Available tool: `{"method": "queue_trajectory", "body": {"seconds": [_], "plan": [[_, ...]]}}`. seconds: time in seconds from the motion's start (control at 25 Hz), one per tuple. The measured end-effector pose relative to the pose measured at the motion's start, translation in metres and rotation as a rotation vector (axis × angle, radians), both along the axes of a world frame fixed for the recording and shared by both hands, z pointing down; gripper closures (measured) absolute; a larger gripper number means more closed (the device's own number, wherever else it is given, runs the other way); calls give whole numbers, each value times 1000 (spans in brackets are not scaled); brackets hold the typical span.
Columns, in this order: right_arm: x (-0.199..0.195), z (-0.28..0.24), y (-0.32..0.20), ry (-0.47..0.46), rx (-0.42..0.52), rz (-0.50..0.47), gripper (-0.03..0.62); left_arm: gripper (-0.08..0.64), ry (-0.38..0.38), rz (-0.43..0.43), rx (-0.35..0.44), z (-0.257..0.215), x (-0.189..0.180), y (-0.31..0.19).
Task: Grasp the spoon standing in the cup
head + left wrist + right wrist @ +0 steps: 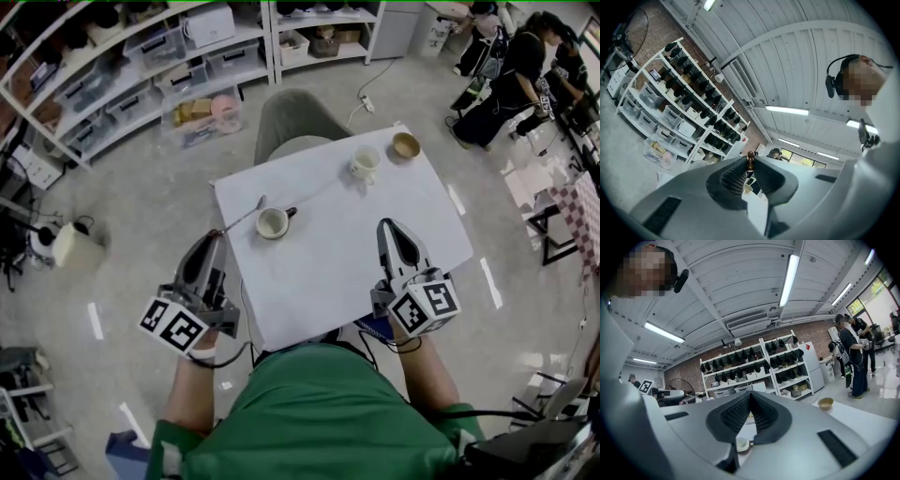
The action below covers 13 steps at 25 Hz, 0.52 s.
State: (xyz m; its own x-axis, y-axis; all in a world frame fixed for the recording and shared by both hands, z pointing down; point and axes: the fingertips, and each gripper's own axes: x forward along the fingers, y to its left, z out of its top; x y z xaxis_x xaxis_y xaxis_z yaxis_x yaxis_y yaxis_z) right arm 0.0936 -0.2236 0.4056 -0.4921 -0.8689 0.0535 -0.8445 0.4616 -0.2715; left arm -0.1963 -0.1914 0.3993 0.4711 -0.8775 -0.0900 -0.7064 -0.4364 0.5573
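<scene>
The spoon [242, 217] has a thin metal stem and a brown handle end [750, 161]. My left gripper [217, 236] is shut on that handle end at the table's left edge. The stem slants up and right, and its bowl hangs just left of and beyond the cream cup [273, 223]. That cup has a dark handle and stands on the white table [328, 253]. In the left gripper view the gripper [750, 165] pinches the brown tip between its ribbed pads. My right gripper [386, 225] hovers over the table's right half, its jaws [750, 394] shut with nothing in them.
A white mug [365, 163] and a wooden bowl [406, 144] stand near the table's far edge. A grey chair [295, 122] sits behind the table. Shelves with bins [159, 66] line the back. A person [511, 84] stands at the far right.
</scene>
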Motion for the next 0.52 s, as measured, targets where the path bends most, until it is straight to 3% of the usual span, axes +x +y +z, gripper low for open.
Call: {"method": "queue_trajectory", "body": {"seconds": [0.52], "plan": [[2,-4,4,20,-4,6,571,503,5,20,-9,4,7,-5]]}}
